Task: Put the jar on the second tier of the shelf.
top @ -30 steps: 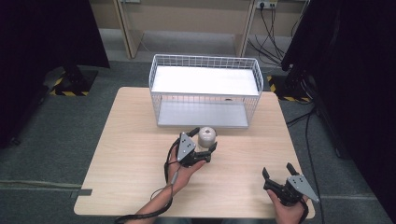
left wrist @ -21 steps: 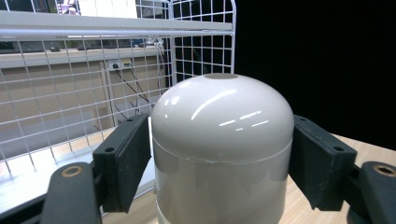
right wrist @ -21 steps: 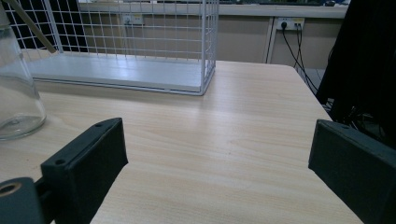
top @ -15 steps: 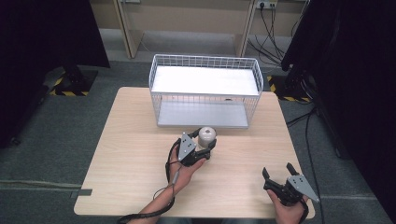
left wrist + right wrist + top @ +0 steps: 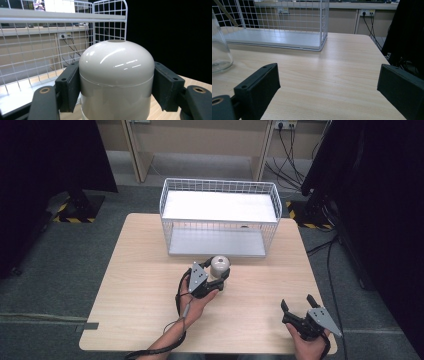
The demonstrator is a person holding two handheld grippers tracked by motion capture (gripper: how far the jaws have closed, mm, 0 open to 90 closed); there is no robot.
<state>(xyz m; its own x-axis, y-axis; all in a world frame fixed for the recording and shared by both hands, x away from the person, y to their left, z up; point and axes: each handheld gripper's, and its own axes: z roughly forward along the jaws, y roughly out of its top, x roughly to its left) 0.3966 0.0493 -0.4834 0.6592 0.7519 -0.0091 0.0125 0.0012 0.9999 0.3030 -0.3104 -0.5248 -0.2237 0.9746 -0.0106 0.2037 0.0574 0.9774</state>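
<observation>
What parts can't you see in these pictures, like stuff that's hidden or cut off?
- Bottle, left gripper view: its bottom is cut off by the lower edge, and the left hand-held gripper covers its sides.
- Bottle, right gripper view: all but a clear edge is cut off at the left.
- Bottle, high view: the left hand-held gripper hides everything below the cap.
- Wire basket: whether anything small lies inside is too small to tell.

Left gripper view: lower part of glossy grey dome-capped container [image 5: 116,82] cut off by bottom edge; base unseen. Right gripper view: clear glass vessel [image 5: 219,53] cropped at left edge, top and far side out of frame.
</observation>
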